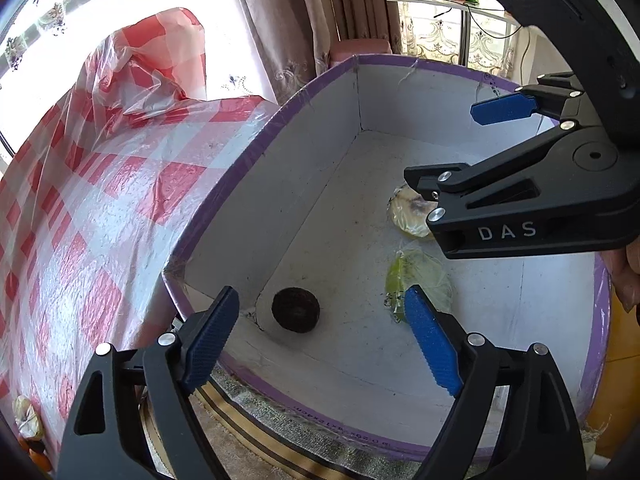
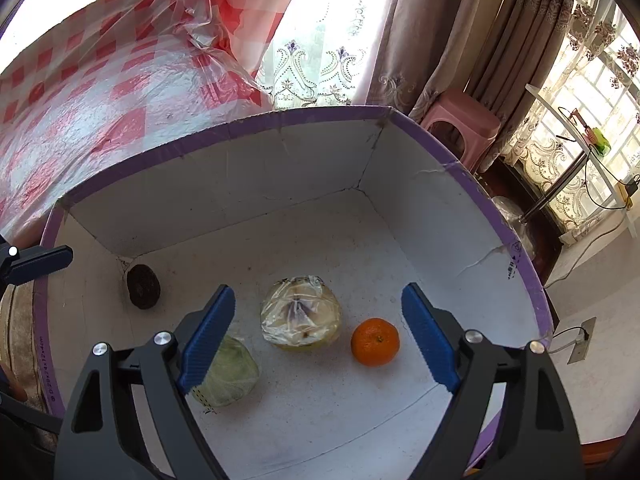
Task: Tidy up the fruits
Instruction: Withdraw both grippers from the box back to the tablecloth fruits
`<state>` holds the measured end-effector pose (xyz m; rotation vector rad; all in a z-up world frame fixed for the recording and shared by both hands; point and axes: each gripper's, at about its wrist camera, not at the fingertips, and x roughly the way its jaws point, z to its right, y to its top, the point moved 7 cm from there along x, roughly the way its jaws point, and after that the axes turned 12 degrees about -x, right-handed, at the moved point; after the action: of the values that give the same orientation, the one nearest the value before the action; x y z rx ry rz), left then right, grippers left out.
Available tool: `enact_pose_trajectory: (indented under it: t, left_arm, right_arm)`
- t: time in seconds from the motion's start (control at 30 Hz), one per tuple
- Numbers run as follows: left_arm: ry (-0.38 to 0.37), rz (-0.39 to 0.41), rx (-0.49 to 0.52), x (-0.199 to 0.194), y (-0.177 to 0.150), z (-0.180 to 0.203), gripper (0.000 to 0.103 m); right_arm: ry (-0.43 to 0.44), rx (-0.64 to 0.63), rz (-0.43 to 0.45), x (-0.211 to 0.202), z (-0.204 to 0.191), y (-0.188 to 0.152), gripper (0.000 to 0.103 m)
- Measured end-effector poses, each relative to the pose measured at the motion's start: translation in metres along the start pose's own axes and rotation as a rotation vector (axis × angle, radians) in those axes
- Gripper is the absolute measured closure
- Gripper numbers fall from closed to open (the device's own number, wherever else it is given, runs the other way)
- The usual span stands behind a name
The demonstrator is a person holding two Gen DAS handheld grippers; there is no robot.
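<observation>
A shallow cardboard box (image 2: 248, 168) with white inner walls, a scuffed, speckled floor and a purple taped rim holds all the fruit. In its far left corner sits a dark, rough-skinned round fruit (image 2: 143, 286), matt and wrinkled. Near the middle lies a pale yellowish fruit in crinkled clear wrap (image 2: 301, 312), the plastic gathered at its top. Just to its right, apart from it, rests a smooth glossy orange (image 2: 375, 341) with a small green stem scar. To the lower left is a green fruit in clear wrap (image 2: 230, 372), partly hidden behind one blue pad.

The left gripper (image 1: 322, 336) hangs over the box's near left part with its ribbed blue pads spread wide and nothing between them; the dark fruit lies on the floor beyond the gap. The right gripper (image 2: 318, 336) is likewise wide open and empty-handed, tilted down over the wrapped pale fruit and the orange. From the left camera, the right gripper's black body covers part of the pale fruit.

The box sits beside a surface (image 1: 100, 200) draped in red-and-white check cloth under a wrinkled clear plastic sheet. Behind are beige curtains (image 2: 420, 40) and embroidered lace at bright windows, a pink plastic stool (image 2: 460, 128), and a glass-topped side table (image 2: 576, 148) with cables trailing to the pale floor.
</observation>
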<state>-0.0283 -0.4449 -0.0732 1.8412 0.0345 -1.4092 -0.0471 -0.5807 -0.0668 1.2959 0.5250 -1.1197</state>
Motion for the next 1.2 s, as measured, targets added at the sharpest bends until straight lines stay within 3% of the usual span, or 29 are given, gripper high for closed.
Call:
enact_pose_trajectory:
  t: [0.27, 0.6, 0.8, 0.97, 1.2]
  left_arm:
    - [-0.02, 0.084, -0.064, -0.019, 0.007, -0.011, 0.017]
    - [-0.023, 0.249, -0.293, -0.075, 0.013, -0.071, 0.016]
    - [0.036, 0.303, -0.369, -0.102, -0.001, -0.112, 0.016]
    - [0.112, 0.341, -0.427, -0.127, -0.023, -0.155, 0.016]
    - [0.199, 0.373, -0.592, -0.158, -0.064, -0.23, 0.016]
  right_arm:
    - [-0.003, 0.007, 0.044, -0.015, -0.003, 0.01, 0.017]
    - [0.056, 0.02, 0.124, -0.04, -0.027, 0.029, 0.017]
    - [0.21, 0.062, 0.188, -0.057, -0.068, 0.046, 0.017]
    - [0.276, 0.031, 0.216, -0.069, -0.114, 0.064, 0.013]
    - [0.351, -0.053, 0.237, -0.078, -0.19, 0.088, 0.013]
